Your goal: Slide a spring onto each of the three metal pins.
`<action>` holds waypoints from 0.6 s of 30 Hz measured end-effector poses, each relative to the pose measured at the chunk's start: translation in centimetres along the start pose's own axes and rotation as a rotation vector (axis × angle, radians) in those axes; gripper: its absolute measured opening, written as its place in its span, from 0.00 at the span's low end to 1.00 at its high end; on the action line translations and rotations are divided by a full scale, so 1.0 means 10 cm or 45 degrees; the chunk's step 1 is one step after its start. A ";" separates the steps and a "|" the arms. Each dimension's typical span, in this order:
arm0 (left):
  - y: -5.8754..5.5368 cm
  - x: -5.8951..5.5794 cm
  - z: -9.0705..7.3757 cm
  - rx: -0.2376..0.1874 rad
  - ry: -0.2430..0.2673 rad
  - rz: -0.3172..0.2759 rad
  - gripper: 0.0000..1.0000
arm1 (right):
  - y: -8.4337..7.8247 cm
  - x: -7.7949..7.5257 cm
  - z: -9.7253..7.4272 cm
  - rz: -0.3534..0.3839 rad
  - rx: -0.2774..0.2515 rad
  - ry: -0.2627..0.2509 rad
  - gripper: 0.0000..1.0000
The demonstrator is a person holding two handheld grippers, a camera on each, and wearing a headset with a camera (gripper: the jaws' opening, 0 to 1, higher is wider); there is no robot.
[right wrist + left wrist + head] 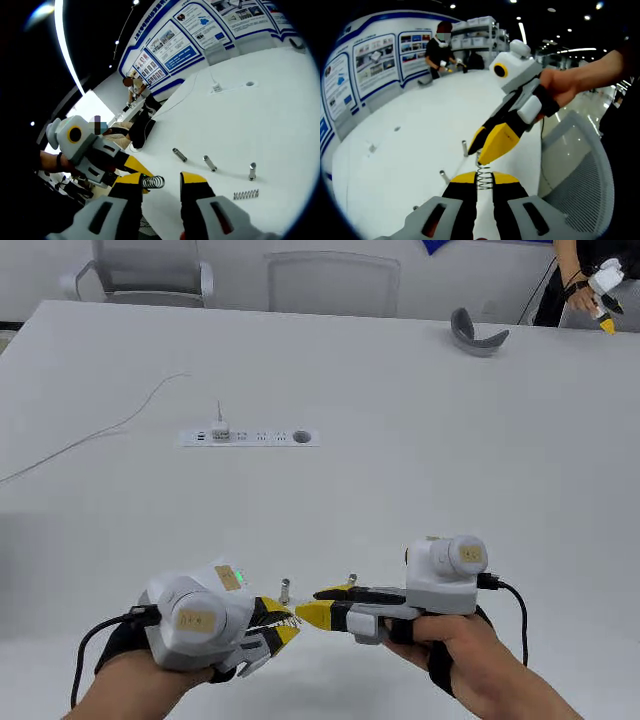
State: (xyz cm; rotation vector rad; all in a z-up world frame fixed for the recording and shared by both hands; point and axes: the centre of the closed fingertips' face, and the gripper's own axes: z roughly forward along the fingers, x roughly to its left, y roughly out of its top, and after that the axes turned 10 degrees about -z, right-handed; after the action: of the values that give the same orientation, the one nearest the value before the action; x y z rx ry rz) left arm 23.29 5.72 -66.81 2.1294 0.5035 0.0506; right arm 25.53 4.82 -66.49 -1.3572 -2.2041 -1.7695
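Nothing can be read for certain. A tan sticker (pixel 196 620) on the left gripper (pixel 283 626) and another on the right gripper (pixel 318 608) carry faint marks, too small to make out. The wall boards (pixel 182 47) bear blue-headed print and pictures, blurred in both gripper views. A blue band (pixel 142 27) above them carries white characters, too small to read.

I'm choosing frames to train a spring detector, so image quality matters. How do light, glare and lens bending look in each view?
Head view: even light, faint shadows on the table, a pin tiny. Left gripper view: fisheye curves the table edge; the spring in the left gripper is sharp. Right gripper view: a ceiling light strip flares upper left; the loose spring is crisp.
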 end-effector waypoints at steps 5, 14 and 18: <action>0.03 -0.01 0.00 -0.006 -0.007 0.010 0.10 | 0.00 0.05 0.01 0.012 0.005 0.029 0.24; 0.05 -0.01 -0.01 -0.006 -0.022 0.020 0.10 | 0.01 0.12 0.00 0.057 -0.005 0.073 0.16; 0.06 -0.02 -0.01 -0.007 -0.033 0.017 0.10 | 0.02 0.14 -0.01 0.077 -0.006 0.089 0.16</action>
State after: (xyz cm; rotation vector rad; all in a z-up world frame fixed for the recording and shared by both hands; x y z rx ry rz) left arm 23.27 5.48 -66.25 2.1251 0.4733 0.0319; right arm 24.72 5.55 -65.58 -1.3271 -2.1024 -1.7743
